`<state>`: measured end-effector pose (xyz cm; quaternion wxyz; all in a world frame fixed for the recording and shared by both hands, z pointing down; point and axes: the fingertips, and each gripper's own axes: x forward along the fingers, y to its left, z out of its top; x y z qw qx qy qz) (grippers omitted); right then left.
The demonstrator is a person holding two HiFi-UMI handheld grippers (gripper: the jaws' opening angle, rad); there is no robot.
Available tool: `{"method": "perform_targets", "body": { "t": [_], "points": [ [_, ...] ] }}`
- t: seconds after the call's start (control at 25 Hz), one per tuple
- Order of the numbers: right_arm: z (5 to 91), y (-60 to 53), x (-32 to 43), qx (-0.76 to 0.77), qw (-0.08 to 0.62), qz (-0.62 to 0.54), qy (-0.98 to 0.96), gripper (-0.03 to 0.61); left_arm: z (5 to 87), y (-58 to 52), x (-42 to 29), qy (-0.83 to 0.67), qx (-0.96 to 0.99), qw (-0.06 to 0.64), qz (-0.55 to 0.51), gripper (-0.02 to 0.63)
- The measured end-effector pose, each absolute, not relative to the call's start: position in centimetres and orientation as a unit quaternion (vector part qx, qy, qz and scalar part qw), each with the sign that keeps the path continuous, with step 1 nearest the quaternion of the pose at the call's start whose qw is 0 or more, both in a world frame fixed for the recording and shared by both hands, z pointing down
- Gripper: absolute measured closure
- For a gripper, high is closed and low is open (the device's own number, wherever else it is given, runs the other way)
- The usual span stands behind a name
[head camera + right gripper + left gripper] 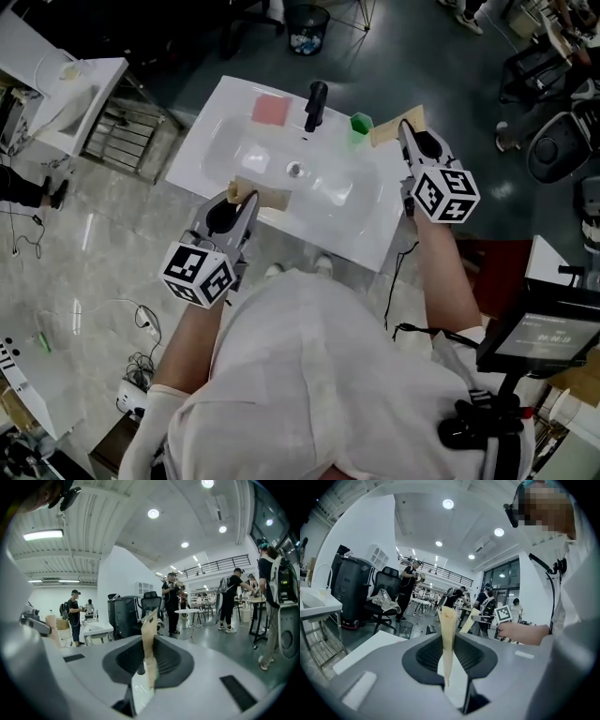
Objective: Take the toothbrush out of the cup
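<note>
A small green cup (361, 123) stands on the back right of the white sink (211, 131), beside the black faucet (316, 103). I see no toothbrush in any view. My right gripper (386, 133) hovers just right of the cup, its tan fingertips pointing at it. In the right gripper view its pads (150, 625) lie together with nothing clearly between them. My left gripper (251, 194) hangs over the sink's near rim. Its tan pads (447, 620) also meet in one thin strip and hold nothing.
A pink block (272, 110) lies left of the faucet, and the drain (294, 170) sits mid-basin. A waste bin (307, 28) stands beyond the sink, with a metal rack (127, 127) to its left. Several people, chairs and tables fill the room.
</note>
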<state>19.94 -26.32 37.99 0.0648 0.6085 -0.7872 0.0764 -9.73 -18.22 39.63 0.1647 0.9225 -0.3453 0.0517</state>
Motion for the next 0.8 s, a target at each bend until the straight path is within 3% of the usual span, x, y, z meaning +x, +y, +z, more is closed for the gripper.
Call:
{"method": "perform_targets", "body": {
  "t": [0.8],
  "points": [
    [41.6, -11.6, 12.5, 0.64, 0.093, 0.135, -0.751, 0.529, 39.4, -16.6, -10.1, -0.221, 0.959, 0.161, 0.07, 0.537]
  ]
}}
